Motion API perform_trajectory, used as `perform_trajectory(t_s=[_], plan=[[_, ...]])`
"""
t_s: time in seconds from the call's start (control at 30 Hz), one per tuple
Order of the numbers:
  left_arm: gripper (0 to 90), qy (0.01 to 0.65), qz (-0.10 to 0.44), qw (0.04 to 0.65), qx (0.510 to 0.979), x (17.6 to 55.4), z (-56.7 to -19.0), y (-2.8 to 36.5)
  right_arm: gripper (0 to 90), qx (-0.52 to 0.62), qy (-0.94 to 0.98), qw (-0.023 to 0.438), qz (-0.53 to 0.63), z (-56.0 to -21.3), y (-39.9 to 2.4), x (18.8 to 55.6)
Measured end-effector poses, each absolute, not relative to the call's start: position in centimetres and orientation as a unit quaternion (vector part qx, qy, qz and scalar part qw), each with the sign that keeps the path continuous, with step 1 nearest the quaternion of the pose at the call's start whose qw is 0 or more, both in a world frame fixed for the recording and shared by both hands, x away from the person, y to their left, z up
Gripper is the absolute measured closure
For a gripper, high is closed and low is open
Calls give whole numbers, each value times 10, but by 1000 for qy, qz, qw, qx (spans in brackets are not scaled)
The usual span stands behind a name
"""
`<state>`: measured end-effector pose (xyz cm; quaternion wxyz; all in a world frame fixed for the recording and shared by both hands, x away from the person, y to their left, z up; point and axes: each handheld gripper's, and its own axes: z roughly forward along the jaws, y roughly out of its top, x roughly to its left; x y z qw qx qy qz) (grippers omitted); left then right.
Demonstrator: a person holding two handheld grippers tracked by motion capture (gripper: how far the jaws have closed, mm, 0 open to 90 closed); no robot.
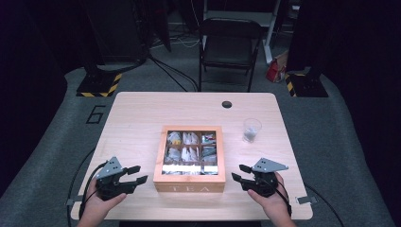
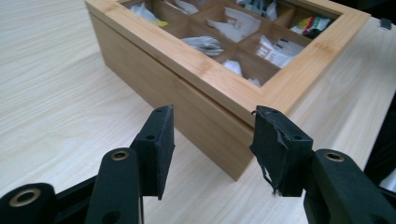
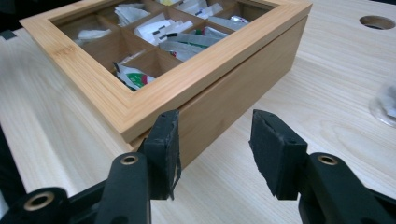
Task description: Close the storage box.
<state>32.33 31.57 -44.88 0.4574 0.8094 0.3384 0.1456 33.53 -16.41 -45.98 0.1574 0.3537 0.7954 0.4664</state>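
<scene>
High view: wooden tea box [image 1: 189, 185] between left gripper [image 1: 134, 174] and right gripper [image 1: 239, 172] — both parted, empty — looks rigid and weighty; best gripped at its lid edge.

Both hand-held black plastic two-jaw grippers, the left gripper [image 1: 137, 174] and the right gripper [image 1: 240, 172], are carrying grey three-cornered plates on top and trailing black cables. Brass-ringed pivot holes are showing on their arms, and the right gripper's rubber pads [image 3: 275, 149] are fraying at the edges.
</scene>
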Motion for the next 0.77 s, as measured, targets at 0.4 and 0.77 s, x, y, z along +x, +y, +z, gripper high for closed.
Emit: perform_trajectory(t_s=[0.4, 0.77], plan=[[479, 385, 151, 458, 787, 339, -468, 328, 494, 361, 798, 164, 454, -468, -168, 341], [474, 396, 149, 452, 786, 344, -479, 328, 456, 371, 799, 174, 439, -477, -171, 345]])
